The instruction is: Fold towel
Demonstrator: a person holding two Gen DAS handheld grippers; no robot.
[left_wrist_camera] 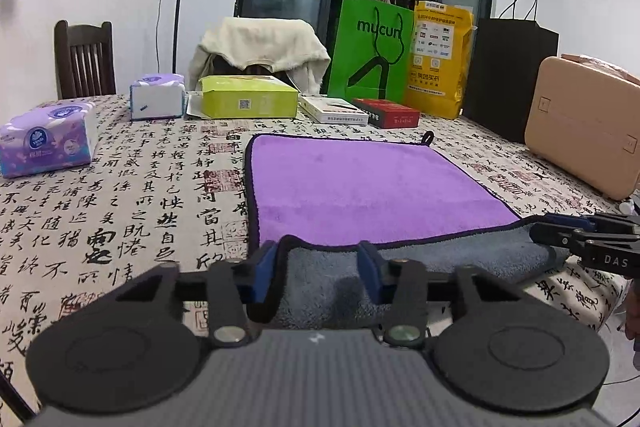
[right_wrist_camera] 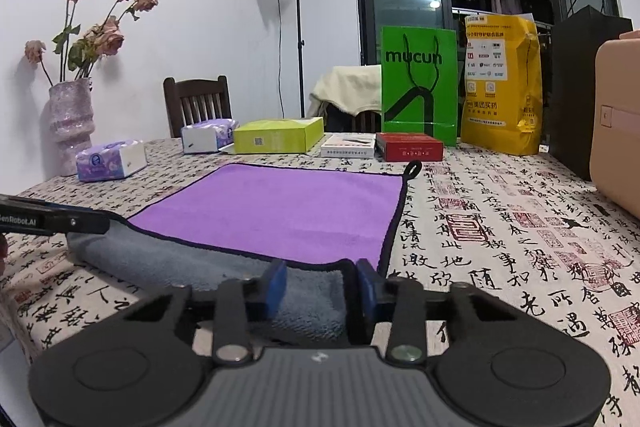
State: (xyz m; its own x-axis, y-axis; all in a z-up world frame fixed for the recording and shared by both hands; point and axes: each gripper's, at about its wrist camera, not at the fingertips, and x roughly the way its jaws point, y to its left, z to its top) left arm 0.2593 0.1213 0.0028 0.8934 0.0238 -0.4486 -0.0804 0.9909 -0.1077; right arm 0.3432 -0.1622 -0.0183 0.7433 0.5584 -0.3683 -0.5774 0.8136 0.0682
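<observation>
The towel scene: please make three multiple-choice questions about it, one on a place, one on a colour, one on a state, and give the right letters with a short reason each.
1. Where is the hanging loop of the towel?
A. at its far right corner
B. at its near left corner
C. in its middle

2. What colour is the towel's underside, turned up along the near edge?
A. yellow
B. grey
C. red

3. How do the left tongs and the right tongs stand?
A. both open, with the near edge between the fingers
B. both lying on the green bag
C. both gripping a tissue pack

Answers:
1 A, the loop sticks out at the far right corner.
2 B, the raised strip is grey.
3 A, a wide gap shows between the blue pads, with cloth in it.
</observation>
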